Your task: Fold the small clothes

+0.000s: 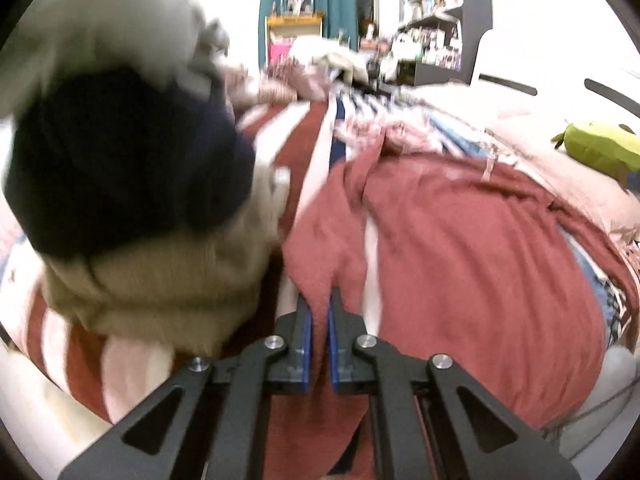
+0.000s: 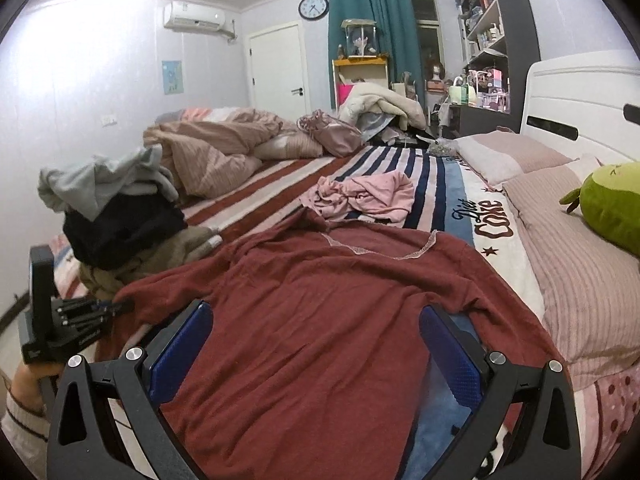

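A dark red top (image 2: 320, 308) lies spread on the striped bed, neckline toward the far side. My left gripper (image 1: 319, 300) is shut on a fold of the red top (image 1: 460, 248) at its left edge; it also shows in the right wrist view (image 2: 116, 307) at the left. My right gripper (image 2: 316, 344) is open and empty, its blue pads either side of the top's near hem, just above the cloth.
A pile of folded clothes (image 2: 116, 216), grey, black and tan, stands left of the top, close to my left gripper (image 1: 132, 184). A crumpled pink garment (image 2: 360, 196) lies beyond. Pillows (image 2: 576, 248) and a green plush (image 2: 612, 204) lie right. A bunched duvet (image 2: 224, 144) lies far left.
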`<state>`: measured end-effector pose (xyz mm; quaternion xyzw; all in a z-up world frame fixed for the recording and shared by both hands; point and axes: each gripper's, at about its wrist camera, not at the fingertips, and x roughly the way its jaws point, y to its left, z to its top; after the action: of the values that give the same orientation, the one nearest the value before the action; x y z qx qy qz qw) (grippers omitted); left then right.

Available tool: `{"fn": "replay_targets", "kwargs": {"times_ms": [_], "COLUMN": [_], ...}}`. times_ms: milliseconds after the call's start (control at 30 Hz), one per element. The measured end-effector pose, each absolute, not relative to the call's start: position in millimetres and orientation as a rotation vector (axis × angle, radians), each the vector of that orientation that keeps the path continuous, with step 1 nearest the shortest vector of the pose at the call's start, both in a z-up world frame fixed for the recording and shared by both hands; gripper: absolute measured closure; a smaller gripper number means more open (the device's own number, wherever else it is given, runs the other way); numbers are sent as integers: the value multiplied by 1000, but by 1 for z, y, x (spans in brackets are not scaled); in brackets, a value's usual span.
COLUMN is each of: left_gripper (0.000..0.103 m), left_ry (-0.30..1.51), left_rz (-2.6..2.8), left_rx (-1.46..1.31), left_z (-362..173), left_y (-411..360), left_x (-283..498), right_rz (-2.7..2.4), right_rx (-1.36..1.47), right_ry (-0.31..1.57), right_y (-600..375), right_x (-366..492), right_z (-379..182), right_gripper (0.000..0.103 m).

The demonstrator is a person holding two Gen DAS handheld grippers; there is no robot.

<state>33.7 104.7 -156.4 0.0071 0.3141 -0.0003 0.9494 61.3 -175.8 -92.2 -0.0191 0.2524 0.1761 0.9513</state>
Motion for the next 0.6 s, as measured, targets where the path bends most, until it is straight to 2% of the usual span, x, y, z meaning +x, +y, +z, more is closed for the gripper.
{"fn": "replay_targets", "kwargs": {"times_ms": [133,267,433,600], "left_gripper": [99,99,98,95], "left_ry": [522,517,674,807], "left_rz": [-53,-254,-484,-554], "left_rx": [75,69,36,9], "left_z": [-110,-90,-129,-174], "left_y": [68,24,-41,-68], "left_x": [39,53,84,91], "right_rz": [365,348,306,288], "right_rx": [-12,6,35,49], "right_ry": [472,424,403,423], "right_y": [-187,-201,-220,-229], "right_x": [53,47,46,49], "right_z": [-85,-77,-73,-75], "right_gripper": [0,0,0,0]}}
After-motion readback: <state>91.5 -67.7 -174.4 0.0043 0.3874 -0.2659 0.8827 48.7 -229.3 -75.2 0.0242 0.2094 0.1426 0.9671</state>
